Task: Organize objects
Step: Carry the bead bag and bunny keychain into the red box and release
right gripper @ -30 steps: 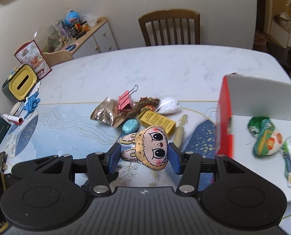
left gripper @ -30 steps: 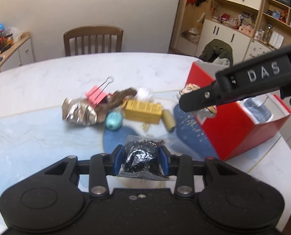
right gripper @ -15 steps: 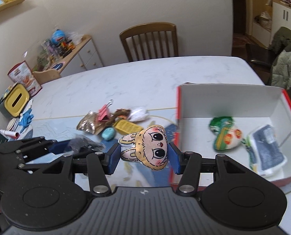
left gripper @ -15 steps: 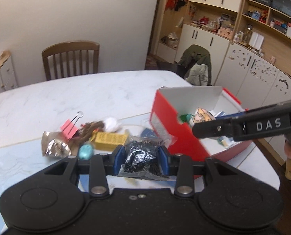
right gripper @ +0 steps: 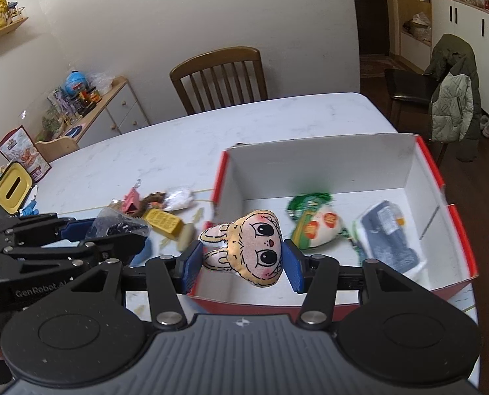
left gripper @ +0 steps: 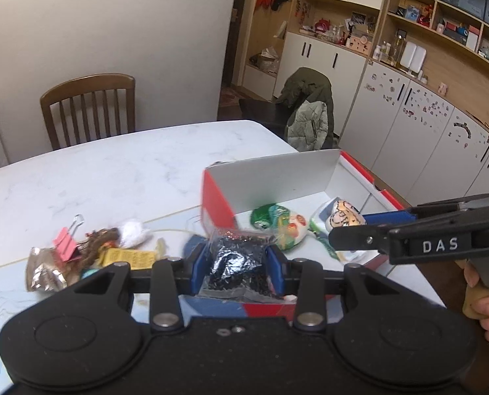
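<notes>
My left gripper (left gripper: 237, 270) is shut on a clear bag of black beads (left gripper: 239, 265), held above the near left corner of the red box (left gripper: 216, 204). From the right wrist view, this bag (right gripper: 119, 225) hangs left of the box. My right gripper (right gripper: 242, 265) is shut on a yellow plush rabbit head (right gripper: 254, 251), over the box's front rim (right gripper: 244, 302). The box (right gripper: 326, 161) is white inside and holds a green and white snack pack (right gripper: 313, 223) and a blue packet (right gripper: 387, 238). In the left wrist view the plush rabbit head (left gripper: 344, 217) shows inside the box.
Loose items lie on the marble table (left gripper: 112, 171) left of the box: a pink binder clip (left gripper: 65, 243), a foil wrapper (left gripper: 43, 271), a yellow packet (left gripper: 129, 258), a white wad (left gripper: 132, 230). A wooden chair (right gripper: 219, 77) stands behind. A person's hand (left gripper: 481, 302) holds the right gripper.
Both grippers have swung right toward the red box, each still gripping its item. The plush head now hangs over the box's inside; the bead bag has reached the box's corner.
</notes>
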The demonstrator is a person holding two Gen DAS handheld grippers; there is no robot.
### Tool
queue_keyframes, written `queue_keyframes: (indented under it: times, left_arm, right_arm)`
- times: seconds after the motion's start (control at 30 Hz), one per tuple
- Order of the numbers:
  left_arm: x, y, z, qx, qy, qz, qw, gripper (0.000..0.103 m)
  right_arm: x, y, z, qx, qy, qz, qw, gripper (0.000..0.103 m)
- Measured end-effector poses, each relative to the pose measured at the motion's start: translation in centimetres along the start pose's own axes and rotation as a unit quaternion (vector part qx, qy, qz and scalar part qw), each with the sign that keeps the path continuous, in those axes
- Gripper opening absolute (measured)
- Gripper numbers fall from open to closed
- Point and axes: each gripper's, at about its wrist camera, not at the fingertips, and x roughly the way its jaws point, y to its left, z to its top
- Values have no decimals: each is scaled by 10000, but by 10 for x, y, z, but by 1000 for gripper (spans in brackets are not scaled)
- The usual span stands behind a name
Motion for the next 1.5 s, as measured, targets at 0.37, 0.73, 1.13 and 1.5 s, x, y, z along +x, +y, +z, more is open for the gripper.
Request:
queue_keyframes:
  times: [0.37, 0.73, 1.13, 1.5]
  left_arm:
    - [56, -43, 23, -167, 247, 244, 9993, 37]
    - [116, -74, 55, -63, 479, 564, 9972, 37]
    - [199, -93, 73, -35, 1059, 497, 9931, 37]
    - [245, -100, 74, 106, 1502, 429, 9877, 37]
  right_arm:
    - [17, -67, 6, -97, 241, -20, 9997, 51]
    - [55, -96, 4, -399, 653, 163, 9969, 51]
    - [98, -94, -5, -1042, 1181, 259, 9872, 52]
    - [114, -100, -8, -1129, 1451, 252, 9826, 52]
